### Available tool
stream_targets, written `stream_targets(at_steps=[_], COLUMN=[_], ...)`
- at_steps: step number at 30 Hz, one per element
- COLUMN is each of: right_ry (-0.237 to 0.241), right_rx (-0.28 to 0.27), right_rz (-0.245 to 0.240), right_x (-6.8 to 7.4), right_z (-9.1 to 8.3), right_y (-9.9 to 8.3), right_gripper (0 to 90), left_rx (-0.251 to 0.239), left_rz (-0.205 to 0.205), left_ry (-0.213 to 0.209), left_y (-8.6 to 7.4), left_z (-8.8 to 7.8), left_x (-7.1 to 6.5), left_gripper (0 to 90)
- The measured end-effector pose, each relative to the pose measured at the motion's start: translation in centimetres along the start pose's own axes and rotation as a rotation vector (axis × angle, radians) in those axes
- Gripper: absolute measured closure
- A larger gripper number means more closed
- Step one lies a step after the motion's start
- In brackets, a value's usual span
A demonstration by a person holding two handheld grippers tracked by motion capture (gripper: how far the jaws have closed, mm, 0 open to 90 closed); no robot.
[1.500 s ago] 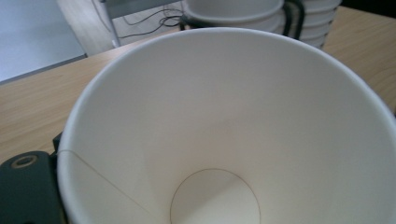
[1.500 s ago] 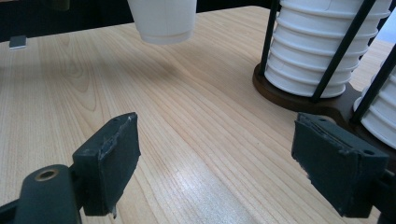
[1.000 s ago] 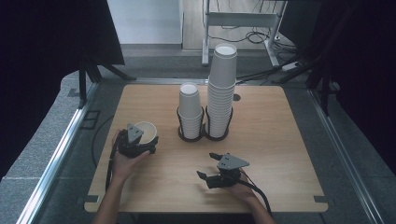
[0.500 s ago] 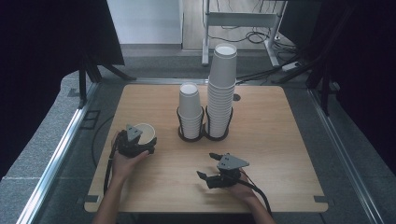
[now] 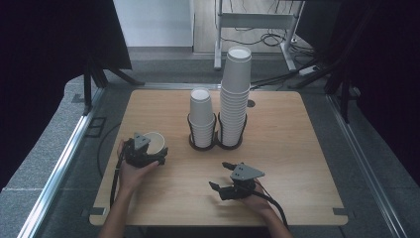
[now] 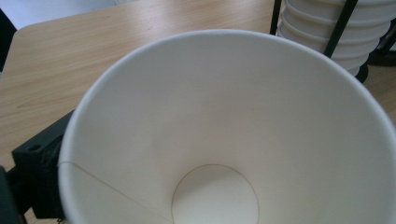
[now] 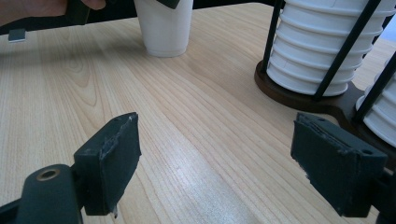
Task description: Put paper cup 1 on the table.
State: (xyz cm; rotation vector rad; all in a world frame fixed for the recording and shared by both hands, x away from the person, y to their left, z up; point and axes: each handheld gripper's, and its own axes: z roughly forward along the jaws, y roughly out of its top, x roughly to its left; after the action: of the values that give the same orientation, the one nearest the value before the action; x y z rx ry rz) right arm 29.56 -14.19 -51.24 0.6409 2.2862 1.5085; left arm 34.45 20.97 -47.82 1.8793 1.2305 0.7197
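Barely anything is shifting since a second ago: the left claw (image 5: 148, 154) is staying where it was beside the single paper cup (image 5: 154, 142), and the right claw (image 5: 224, 181) is keeping its spot on the near side of the surface (image 5: 297, 148).

Taking the black wire cup holder (image 5: 215, 144) as the landmark: it is standing at the middle of the surface with a short stack of cups (image 5: 201, 116) in its left ring and a tall stack of cups (image 5: 235, 94) in its right ring. The single cup is sitting upright to the holder's left and a little nearer the person, its mouth facing up, its long axis vertical. In the left gripper view I am looking straight down into that cup (image 6: 224, 140), and the jaws are hidden behind it, so I cannot tell whether the left claw is clamping the cup or merely resting against it.

The right claw is hanging wide open and empty on the holder's near side, its pads (image 7: 109, 158) spread well apart over bare wood. From it, the holder (image 7: 322, 100) is lying just ahead to the right and the lone cup (image 7: 163, 28) farther ahead to the left. My read: the left hand (image 5: 131, 171) is far nearer that cup, while the right hand is nearer the stacks.
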Motion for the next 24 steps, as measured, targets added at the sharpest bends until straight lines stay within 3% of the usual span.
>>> stream_targets(at_steps=[2, 5, 15, 24], right_ry=[-0.001, 0.0, -0.003, -0.002], right_rx=[-0.001, 0.002, 0.004, 0.006], right_rz=[0.0, -0.002, 0.001, 0.002], right_x=[0.0, 0.0, -0.1, -0.2], right_z=[0.0, 0.0, -0.2, -0.2], right_y=[0.0, 0.0, -0.1, -0.1], right_gripper=[15.8, 15.8, 15.7, 15.7], left_rx=[0.006, 0.002, -0.055, -0.085], left_rz=[-0.007, -0.019, -0.011, -0.007], left_ry=[0.018, 0.009, -0.046, -0.011], left_y=[0.1, 0.1, 0.2, 0.7], left_z=[-0.1, -0.7, -4.3, -5.4], left_x=[0.0, 0.0, -0.4, -0.2], left_gripper=[0.0, 0.0, 0.0, 0.0])
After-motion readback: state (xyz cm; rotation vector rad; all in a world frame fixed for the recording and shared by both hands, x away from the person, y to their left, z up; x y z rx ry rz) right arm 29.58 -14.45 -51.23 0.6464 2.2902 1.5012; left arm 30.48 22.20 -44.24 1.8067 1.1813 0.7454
